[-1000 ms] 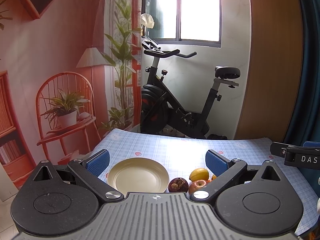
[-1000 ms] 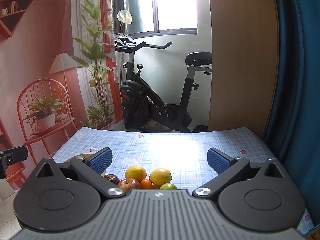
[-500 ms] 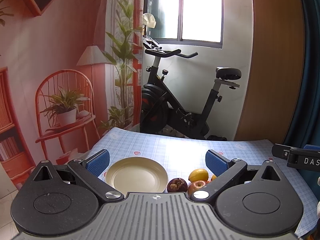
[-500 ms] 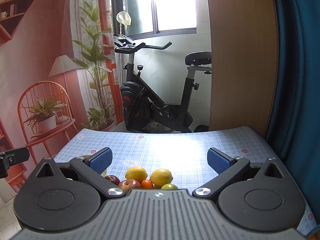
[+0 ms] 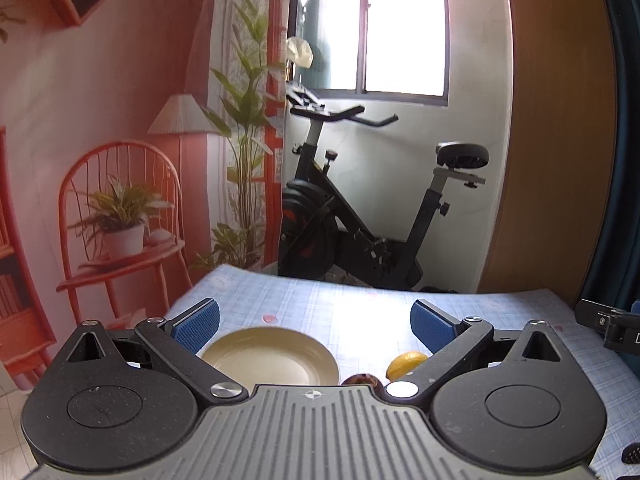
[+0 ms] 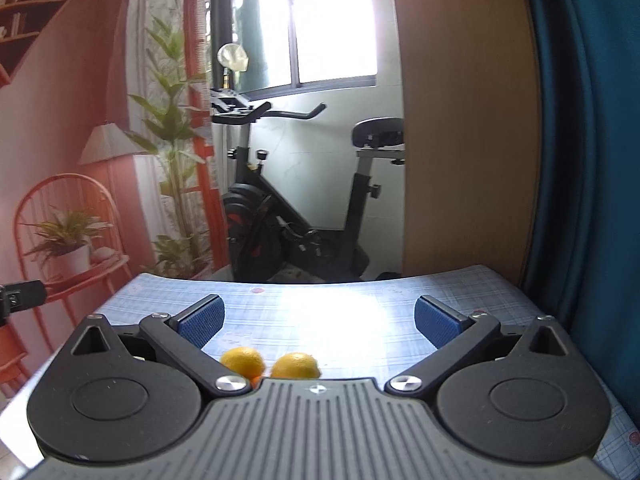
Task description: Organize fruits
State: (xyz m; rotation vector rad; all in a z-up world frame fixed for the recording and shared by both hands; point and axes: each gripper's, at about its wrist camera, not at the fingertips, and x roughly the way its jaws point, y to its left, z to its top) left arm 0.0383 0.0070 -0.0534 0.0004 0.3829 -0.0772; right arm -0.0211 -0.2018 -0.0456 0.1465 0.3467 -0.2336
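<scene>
Over the table [image 5: 360, 312] | I hold both grippers [image 5: 315, 326] [image 6: 319, 322] wide, empty | lemons [image 6: 243, 361] at 6 o'clock, half hidden | risk: blind descent knocks fruit rolling past plate [image 5: 272, 356]

I'm seeing the left gripper [image 5: 314, 326] showing matt black plastic arms, a ribbed grey body, bright metal pivot caps and blue pads [image 5: 196, 326] with a fine rough grain. The right gripper [image 6: 318, 322] is looking the same. The plate [image 5: 272, 360] is reading as smooth cream, faintly glossy. The tablecloth [image 6: 340, 312] is glaring like wipe-clean checked plastic. The lemons [image 6: 243, 362] are showing dimpled, slightly shiny skin. The panel [image 6: 468, 120] is looking like matt wood.
</scene>
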